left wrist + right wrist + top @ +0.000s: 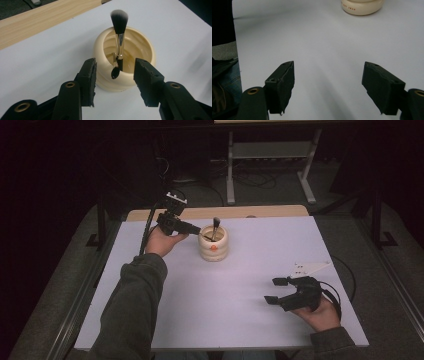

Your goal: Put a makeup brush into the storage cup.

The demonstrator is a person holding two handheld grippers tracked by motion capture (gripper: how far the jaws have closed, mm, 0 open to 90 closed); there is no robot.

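Your left gripper (196, 231) hovers just left of the cream ribbed pot (213, 246), which stands on the white table (200, 310) toward its far edge, a little left of centre. In the left gripper view the claw (115, 75) stands apart with nothing clamped, its tips on either side of the pot's (125, 60) near rim without pressing on it. A makeup brush (119, 37) stands in the pot, bristles up and clear above the rim, handle leaning against the inside wall; a second, smaller dark-tipped tool (115, 71) lies low inside beside it. Behind the pot you have only a narrow band of white before the wooden strip (220, 212) along the far edge. Your right gripper (276, 290) sits low near the table's near right corner, well apart from the pot, its claw (328, 82) wide apart with bare tabletop between the tips. The stretch between the two grippers is open white surface, and the pot's base (362, 6) shows at the far end of it in the right gripper view. Your left sleeve (132, 305) lies across the near left part of the table.
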